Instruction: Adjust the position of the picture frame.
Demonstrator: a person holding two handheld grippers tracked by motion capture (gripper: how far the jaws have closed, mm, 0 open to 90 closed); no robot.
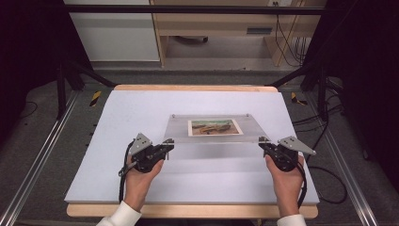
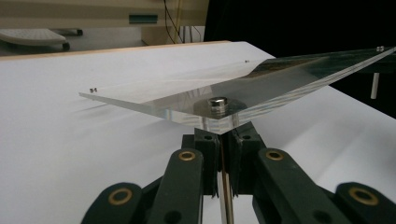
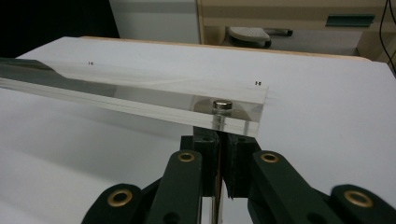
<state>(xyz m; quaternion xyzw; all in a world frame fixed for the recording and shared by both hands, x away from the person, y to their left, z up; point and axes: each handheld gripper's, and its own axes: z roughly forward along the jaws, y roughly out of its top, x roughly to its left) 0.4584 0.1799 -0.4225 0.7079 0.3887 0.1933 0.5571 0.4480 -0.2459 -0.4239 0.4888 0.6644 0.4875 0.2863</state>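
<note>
The clear acrylic picture frame [image 1: 211,128] is lying crosswise at mid-frame; left tongs [image 1: 168,142] and right tongs [image 1: 263,143] are clenching its near-corner posts, lower left and right.

Black claws [image 1: 167,143], brass rivets, white cuffs

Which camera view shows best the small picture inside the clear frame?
The high view: there the picture faces the camera, lying flat inside the clear frame. The left gripper view gives it as a dark slanted streak; the right gripper view as a dark band.

White mat [image 1: 141,179] bare around the raised acrylic frame [image 1: 211,137] (corner legs beneath), open room underneath and beside.
</note>
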